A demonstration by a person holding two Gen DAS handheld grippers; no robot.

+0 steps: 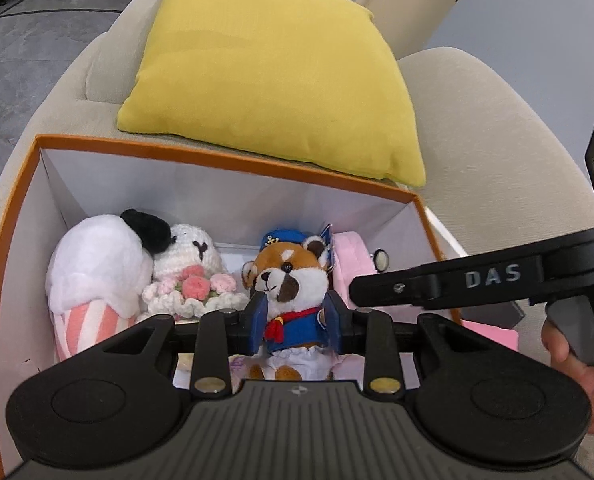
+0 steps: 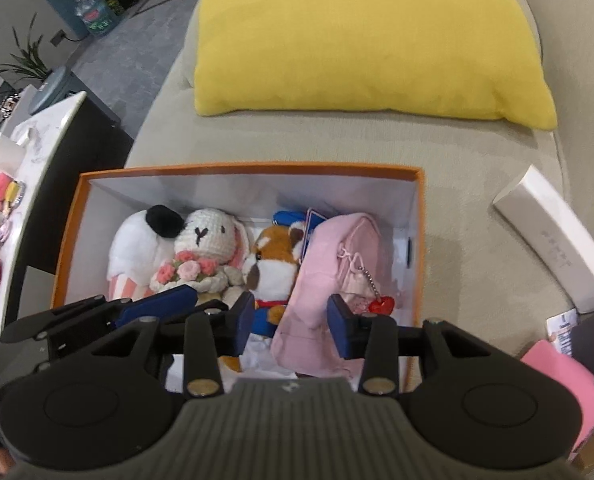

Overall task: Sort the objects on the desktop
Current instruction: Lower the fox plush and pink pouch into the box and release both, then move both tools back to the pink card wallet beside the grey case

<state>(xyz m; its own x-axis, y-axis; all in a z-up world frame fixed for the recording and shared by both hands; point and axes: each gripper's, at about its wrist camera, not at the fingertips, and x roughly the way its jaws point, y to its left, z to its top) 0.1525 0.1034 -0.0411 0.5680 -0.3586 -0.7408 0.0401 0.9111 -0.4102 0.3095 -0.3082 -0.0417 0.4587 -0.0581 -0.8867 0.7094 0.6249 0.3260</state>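
Left wrist view: "DAS" lettering on right tongs (image 1: 353, 290) above orange box (image 1: 13, 208)

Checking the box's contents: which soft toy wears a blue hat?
The brown-and-white fox-like plush, with a red neckerchief. The crocheted bunny and the white plush wear no hat.

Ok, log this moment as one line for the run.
left gripper: open around fox plush | right gripper: open over pink pouch | both toys in orange box

Both wrist views close, angled steeply down — share orange box (image 1: 225, 156) (image 2: 253, 169), probably from neighbouring sides.
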